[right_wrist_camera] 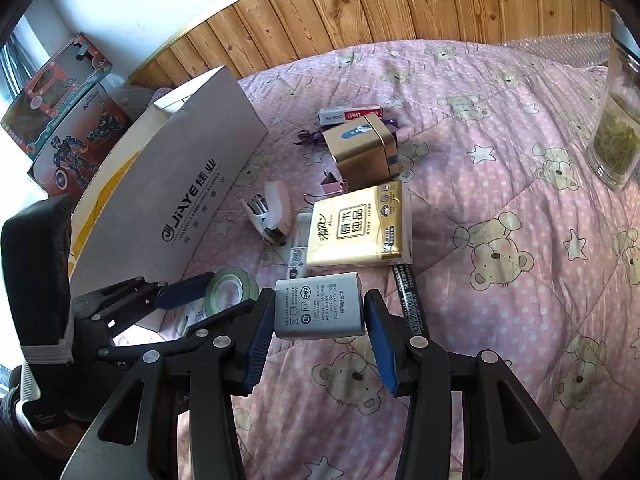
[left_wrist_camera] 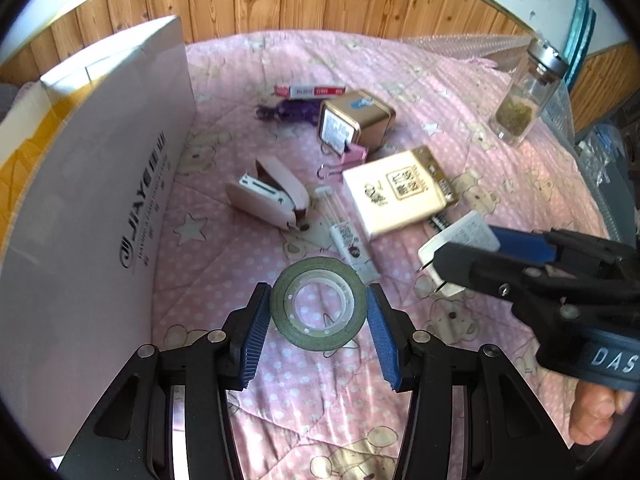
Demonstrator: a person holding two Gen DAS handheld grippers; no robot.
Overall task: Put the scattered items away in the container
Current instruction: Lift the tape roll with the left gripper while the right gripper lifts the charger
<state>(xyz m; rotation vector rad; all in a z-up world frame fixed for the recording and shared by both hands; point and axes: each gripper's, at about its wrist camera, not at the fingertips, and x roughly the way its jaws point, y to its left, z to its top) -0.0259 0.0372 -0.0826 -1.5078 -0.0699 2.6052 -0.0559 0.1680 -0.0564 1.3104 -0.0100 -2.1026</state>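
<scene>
My left gripper is shut on a green tape roll, its blue pads pressed to both sides of the ring just above the pink quilt. My right gripper is shut on a white power adapter with its printed label facing up. In the left wrist view the right gripper comes in from the right with the adapter, prongs pointing left. The container, a white cardboard box, stands at the left. From the right wrist view, the left gripper holds the tape roll beside the box.
On the quilt lie a pink stapler, a tissue pack, a gold tin, a pink binder clip, a staples box, a purple item and a black pen. A glass jar stands at the far right.
</scene>
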